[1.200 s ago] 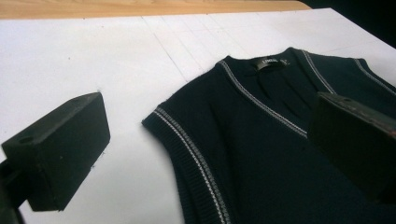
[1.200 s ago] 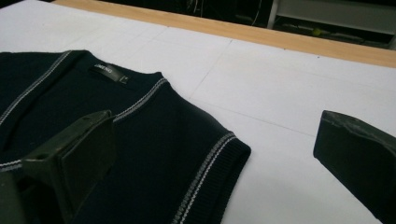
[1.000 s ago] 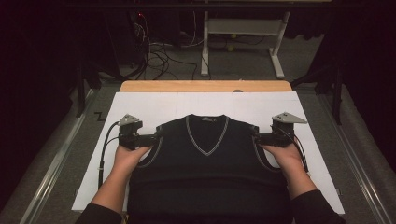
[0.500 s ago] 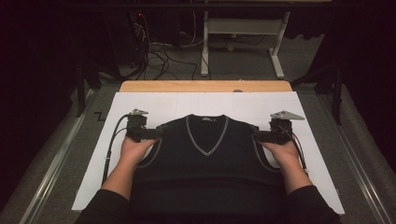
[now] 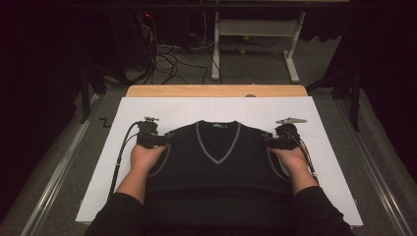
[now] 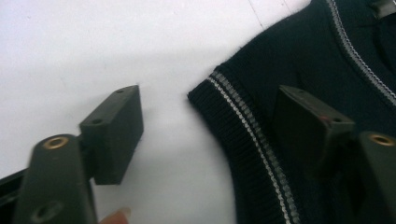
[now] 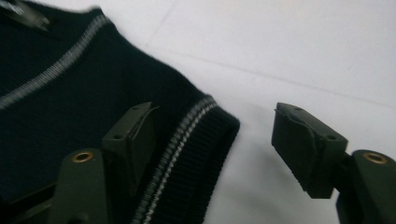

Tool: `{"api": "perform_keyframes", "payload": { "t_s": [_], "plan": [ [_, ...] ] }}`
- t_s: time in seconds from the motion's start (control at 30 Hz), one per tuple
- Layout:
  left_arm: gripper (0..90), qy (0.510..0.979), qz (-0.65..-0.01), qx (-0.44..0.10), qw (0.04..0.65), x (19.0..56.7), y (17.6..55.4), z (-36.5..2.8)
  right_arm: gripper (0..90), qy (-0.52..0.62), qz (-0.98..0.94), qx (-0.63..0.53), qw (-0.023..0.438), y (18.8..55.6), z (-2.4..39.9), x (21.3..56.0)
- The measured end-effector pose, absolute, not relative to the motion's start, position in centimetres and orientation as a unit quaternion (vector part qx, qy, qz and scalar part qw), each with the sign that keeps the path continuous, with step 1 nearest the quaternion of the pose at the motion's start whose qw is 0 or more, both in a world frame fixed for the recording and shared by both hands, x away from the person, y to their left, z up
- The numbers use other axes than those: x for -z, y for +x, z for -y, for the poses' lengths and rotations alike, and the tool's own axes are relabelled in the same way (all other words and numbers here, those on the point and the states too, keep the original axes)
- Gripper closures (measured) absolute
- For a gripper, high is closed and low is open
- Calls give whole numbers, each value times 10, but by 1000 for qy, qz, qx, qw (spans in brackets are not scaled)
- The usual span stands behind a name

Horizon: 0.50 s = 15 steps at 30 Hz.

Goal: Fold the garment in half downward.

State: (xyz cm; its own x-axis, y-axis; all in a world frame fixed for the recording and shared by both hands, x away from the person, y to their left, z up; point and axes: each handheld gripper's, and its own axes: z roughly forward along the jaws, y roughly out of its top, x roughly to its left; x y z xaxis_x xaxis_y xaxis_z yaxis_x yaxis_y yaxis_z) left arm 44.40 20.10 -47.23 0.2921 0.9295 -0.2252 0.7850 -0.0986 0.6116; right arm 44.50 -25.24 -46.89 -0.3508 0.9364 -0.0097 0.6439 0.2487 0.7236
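A dark navy V-neck vest point(image 5: 216, 167) with grey stripes at neck and armholes lies flat on the white sheet point(image 5: 216, 105). My left gripper point(image 5: 164, 140) is at its left shoulder and my right gripper point(image 5: 269, 141) at its right shoulder. In the left gripper view the left gripper point(image 6: 210, 100) has one jaw over the vest point(image 6: 280, 60) and one over the sheet, the shoulder corner between them. The right gripper point(image 7: 215, 116) straddles the other shoulder of the vest point(image 7: 93, 84) the same way. Both pairs of jaws have just been closing; the pads stand apart from the cloth.
The sheet covers a table with a wooden far edge point(image 5: 216, 90). Metal rails point(image 5: 54, 172) run along both sides. Beyond the table are a desk frame point(image 5: 255, 29) and floor cables point(image 5: 167, 54). The person's dark sleeves point(image 5: 118, 211) lie over the vest's lower part.
Both hands have slid inward and slightly away from the person, onto the vest's shoulders, and sunk closer to the sheet.
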Motion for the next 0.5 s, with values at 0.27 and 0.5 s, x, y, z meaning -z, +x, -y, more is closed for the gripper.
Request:
{"api": "perform_keyframes", "payload": {
  "t_s": [0.27,0.5],
  "plan": [
    [463,748,-565,-95,337,472,441,-191,533,518,-759,-327,222,449,246,472],
    [619,747,-565,-86,339,473,439,-187,673,514,-764,-328,210,451,244,471]
  ]
}}
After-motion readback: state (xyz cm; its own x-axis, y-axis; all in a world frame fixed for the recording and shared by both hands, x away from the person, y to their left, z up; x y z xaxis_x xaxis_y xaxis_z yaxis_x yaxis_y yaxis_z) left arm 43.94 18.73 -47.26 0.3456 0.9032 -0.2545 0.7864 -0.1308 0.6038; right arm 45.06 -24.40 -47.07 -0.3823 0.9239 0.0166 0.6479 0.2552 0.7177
